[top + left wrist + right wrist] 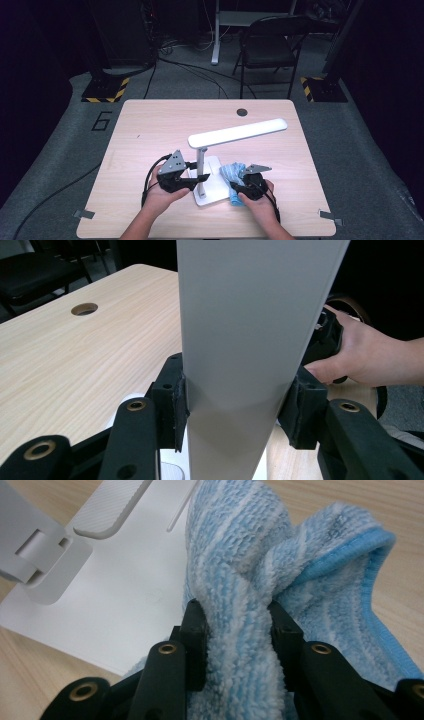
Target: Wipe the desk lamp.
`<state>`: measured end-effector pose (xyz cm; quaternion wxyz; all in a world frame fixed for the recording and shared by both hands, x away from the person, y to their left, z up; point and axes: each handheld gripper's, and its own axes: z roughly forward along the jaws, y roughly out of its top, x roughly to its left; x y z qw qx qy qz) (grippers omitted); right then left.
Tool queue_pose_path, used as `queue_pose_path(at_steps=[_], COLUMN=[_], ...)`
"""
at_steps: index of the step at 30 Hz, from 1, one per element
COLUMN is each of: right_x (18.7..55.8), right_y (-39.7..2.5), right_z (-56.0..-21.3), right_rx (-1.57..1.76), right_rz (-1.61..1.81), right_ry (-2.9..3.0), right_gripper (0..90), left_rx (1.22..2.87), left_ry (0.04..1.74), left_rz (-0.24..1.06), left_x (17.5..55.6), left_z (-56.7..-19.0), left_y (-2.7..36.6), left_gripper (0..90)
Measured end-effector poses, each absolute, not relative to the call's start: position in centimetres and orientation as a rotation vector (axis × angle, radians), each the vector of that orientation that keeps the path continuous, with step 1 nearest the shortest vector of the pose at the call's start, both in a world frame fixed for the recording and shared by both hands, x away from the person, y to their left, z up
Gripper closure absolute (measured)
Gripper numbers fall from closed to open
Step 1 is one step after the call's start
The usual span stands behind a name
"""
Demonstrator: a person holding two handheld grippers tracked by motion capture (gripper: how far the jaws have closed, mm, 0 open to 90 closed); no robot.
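A white desk lamp (235, 132) stands on its flat base (215, 192) near the table's front middle, its long head pointing up and right. My left gripper (200, 177) is shut on the lamp's upright post (240, 340), a jaw pressing each side. A blue and white striped cloth (232, 172) lies bunched at the base's right edge. My right gripper (239, 181) is shut on a fold of that cloth (240, 610), which rests partly on the white base (115, 600).
The wooden table (150, 125) has a round cable hole (242, 112) at the back. A black folding chair (270, 47) and stand bases with yellow-black tape (102, 90) sit on the floor behind. Metal clips (84, 214) mark the front corners.
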<state>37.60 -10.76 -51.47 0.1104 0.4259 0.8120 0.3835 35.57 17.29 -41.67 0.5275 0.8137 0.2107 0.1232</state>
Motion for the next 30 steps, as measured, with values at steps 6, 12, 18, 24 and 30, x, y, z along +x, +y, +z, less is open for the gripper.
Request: queue_pose_path(at_steps=[6, 12, 18, 24, 30], right_x=[39.0, 41.5, 44.0, 45.8, 47.3], right_y=[-10.1, -9.0, -8.1, -7.5, -6.3], right_z=[-51.4, -51.3, -51.2, -51.2, -51.1], right_rx=[1.276, 1.285, 1.284, 1.290, 1.328], right_rz=[1.126, 1.105, 1.090, 1.092, 1.075], right_ry=[2.381, 2.371, 2.387, 2.381, 2.351], right_gripper=[66.9, 66.3, 66.3, 66.2, 66.0], left_rx=[1.949, 1.958, 1.947, 1.952, 1.946], left_ry=[0.486, 0.474, 0.470, 0.466, 0.466], left_rz=[0.274, 0.269, 0.270, 0.267, 0.259], left_x=[35.7, 35.8, 35.9, 35.9, 36.0], left_z=[-41.7, -41.6, -41.7, -41.7, -41.7], left_y=[17.4, 17.5, 17.5, 17.5, 17.6], left_gripper=[52.6, 52.6, 52.7, 52.7, 52.6])
